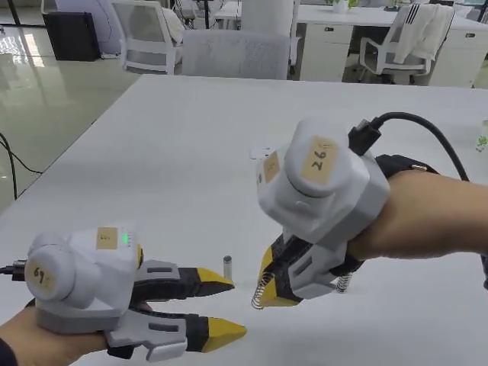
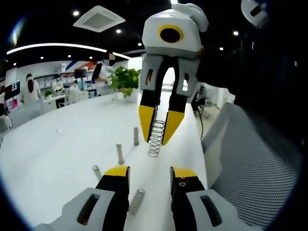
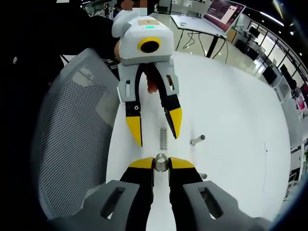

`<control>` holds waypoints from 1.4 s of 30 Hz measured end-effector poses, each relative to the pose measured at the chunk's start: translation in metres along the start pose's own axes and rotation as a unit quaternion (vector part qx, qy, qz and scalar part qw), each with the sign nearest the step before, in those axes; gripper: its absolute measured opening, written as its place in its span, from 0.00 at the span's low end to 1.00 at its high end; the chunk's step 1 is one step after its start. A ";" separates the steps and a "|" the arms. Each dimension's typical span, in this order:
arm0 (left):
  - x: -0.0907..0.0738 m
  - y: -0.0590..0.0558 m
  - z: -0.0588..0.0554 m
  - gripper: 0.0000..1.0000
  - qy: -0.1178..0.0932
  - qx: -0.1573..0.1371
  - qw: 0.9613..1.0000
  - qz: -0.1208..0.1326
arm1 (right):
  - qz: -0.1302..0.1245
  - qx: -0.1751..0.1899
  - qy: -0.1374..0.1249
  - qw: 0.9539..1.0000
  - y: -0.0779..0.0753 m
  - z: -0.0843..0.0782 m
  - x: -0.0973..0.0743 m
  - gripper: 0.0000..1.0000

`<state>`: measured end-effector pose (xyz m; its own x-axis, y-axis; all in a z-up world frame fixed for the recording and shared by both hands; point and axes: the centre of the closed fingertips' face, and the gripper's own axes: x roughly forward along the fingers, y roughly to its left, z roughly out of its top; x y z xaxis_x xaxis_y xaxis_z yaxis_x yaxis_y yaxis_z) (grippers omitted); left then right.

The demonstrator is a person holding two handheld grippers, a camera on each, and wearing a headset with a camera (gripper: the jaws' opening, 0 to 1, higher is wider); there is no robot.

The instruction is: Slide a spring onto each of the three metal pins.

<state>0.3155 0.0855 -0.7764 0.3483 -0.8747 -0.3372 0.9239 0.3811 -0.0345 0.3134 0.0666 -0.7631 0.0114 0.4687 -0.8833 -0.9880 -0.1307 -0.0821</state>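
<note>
The left gripper point(image 1: 233, 308) is held low with jaws parted. The right gripper point(image 1: 272, 288) is tipped downward, clamped on a spring point(image 2: 155, 139).

Yellow-tipped left gripper point(image 1: 233, 308), silver spring point(image 1: 261, 290)

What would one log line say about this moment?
right gripper: shut on spring | left gripper: open | pins: three, upright | loose spring: on table

This is an open-plan office. Around the long white bench point(image 1: 191, 152) stand mesh swivel chairs point(image 1: 145, 34) and further desks point(image 1: 358, 14) with drawer units point(image 1: 324, 49), on a glossy floor point(image 1: 46, 84). Overhead are a ceiling air vent point(image 2: 98, 18) and recessed spotlights point(image 2: 75, 13). A potted plant point(image 2: 125, 79) and a lit monitor point(image 3: 224, 9) stand on desks.
</note>
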 end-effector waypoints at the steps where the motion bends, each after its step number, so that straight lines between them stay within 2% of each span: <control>1: -0.001 0.000 -0.001 0.28 0.000 -0.001 1.000 0.001 | -0.001 0.002 0.000 1.000 -0.001 -0.001 -0.001 0.08; 6: -0.010 0.003 -0.006 0.32 -0.004 -0.017 1.000 0.016 | -0.010 0.009 0.004 1.000 -0.008 -0.007 -0.004 0.08; 12: -0.018 0.008 -0.006 0.37 -0.017 -0.036 0.998 0.038 | -0.016 0.015 0.008 1.000 -0.014 -0.013 -0.007 0.08; 16: -0.022 0.009 -0.007 0.42 -0.030 -0.050 0.997 0.053 | -0.027 0.024 0.009 0.999 -0.024 -0.020 -0.013 0.08; 23: -0.024 0.008 -0.014 0.48 -0.030 -0.064 0.995 0.068 | -0.053 0.037 0.015 0.998 -0.043 -0.031 -0.019 0.08; 29: -0.020 0.002 -0.013 0.52 -0.034 -0.069 0.995 0.068 | -0.078 0.042 0.033 0.995 -0.066 -0.042 -0.016 0.08; 34: -0.018 0.000 -0.018 0.54 -0.024 -0.068 0.996 0.061 | -0.076 0.046 0.041 0.995 -0.074 -0.047 -0.009 0.08; 42: -0.018 0.001 -0.019 0.56 -0.024 -0.070 0.995 0.062 | -0.069 0.051 0.045 0.995 -0.081 -0.050 0.003 0.08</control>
<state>0.3073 0.1076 -0.7885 0.4679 -0.8304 -0.3027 0.8434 0.5219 -0.1279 0.4013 0.0350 -0.7821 0.1570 0.3952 -0.9051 -0.9865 0.0204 -0.1622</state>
